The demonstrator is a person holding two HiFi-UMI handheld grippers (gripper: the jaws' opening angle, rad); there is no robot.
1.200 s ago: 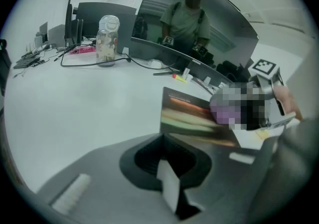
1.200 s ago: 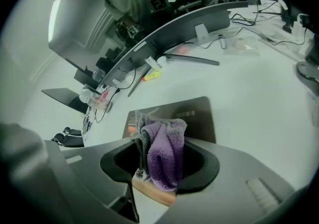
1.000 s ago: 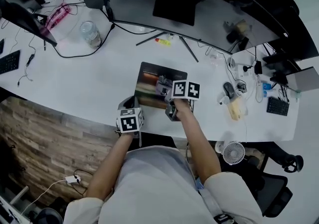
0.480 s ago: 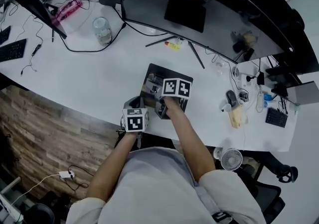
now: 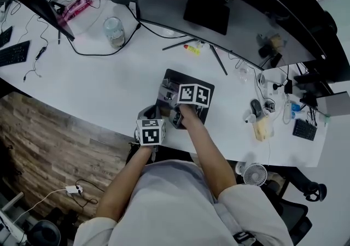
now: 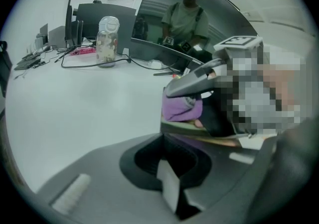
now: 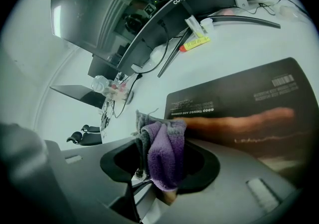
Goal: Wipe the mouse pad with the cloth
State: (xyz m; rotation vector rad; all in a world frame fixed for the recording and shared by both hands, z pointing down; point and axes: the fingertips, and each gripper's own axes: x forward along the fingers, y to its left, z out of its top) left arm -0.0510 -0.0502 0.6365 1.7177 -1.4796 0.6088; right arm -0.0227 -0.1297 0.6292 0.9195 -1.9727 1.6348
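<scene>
Item count, desk area:

- Grippers: two, one left gripper [image 6: 167, 180] and one right gripper [image 7: 158, 166].
- Marker cubes: two, a left cube [image 5: 150, 132] and a right cube [image 5: 194, 95].
- Mouse pad [image 7: 234, 98]: one.
- Cloth [image 7: 164, 151]: one, purple and grey.
- Curved monitor [image 5: 219, 26]: one.
- Glass jar [image 5: 114, 31]: one.
- Small yellow item [image 5: 190, 49]: one.
- Desk fan [image 5: 255, 174]: one.
- Black keyboard [image 5: 13, 53] at the left edge: one.

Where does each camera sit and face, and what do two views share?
Head view: on the head, facing steeply down at the desk; both forearms show.
Left gripper view: on the left gripper, facing the jar; own shut jaws show.
Right gripper view: on the right gripper, facing over the mouse pad; jaws clamp the cloth.
Shared: both gripper views show the cloth.
</scene>
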